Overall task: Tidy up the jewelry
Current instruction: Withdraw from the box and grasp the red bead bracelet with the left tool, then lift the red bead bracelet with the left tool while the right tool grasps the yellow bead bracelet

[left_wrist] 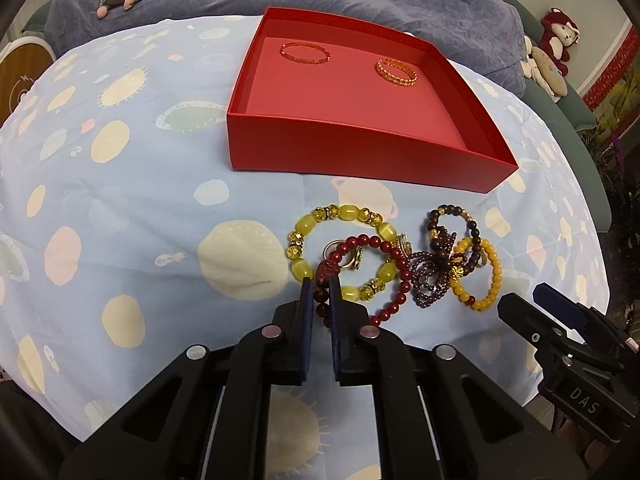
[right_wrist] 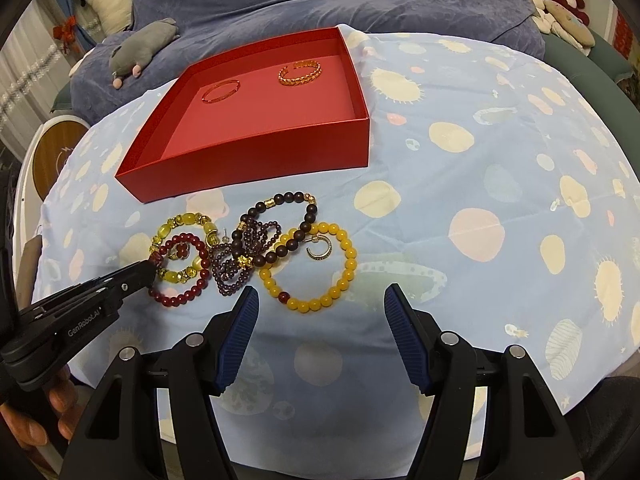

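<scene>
Pinching the dark red round-bead bracelet between narrow jaws, the left gripper sits at the loop's near edge. Ahead and slightly right lies the open red cardboard box. The right gripper hovers wide, empty.
</scene>
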Demonstrator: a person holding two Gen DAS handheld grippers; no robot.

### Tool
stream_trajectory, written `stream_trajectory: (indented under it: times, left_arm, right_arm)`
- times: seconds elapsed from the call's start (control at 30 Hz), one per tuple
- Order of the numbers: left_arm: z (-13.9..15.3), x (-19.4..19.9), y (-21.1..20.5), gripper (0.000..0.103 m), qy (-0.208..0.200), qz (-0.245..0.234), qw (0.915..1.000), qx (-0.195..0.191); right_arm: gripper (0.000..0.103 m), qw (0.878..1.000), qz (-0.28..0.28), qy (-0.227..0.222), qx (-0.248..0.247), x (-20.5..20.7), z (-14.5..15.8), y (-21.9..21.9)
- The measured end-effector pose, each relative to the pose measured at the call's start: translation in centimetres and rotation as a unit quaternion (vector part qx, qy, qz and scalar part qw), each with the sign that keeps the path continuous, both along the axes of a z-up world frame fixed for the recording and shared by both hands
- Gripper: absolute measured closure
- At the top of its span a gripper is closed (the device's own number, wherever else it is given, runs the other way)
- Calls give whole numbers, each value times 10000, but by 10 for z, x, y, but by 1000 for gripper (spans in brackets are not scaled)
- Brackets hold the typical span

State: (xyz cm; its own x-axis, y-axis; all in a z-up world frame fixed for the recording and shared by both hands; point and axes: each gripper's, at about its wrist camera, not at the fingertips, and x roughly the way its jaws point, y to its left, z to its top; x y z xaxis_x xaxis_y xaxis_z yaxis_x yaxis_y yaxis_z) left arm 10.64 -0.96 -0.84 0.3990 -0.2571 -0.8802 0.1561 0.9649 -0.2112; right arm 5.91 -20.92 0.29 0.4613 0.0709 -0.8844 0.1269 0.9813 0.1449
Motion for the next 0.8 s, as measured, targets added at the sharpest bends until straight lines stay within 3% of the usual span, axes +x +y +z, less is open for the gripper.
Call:
stream_trajectory:
  times: [0.53, 0.8]
  left_arm:
    - [12, -10, 6, 95, -82, -122, 9999, -42]
    - [7, -18, 7, 95, 51, -172, 9998, -24]
  right_arm:
    - [41, 9998, -168, 108, -78, 7, -11, -14]
    - [56, 9996, -158, 232, -98, 16, -24, -13]
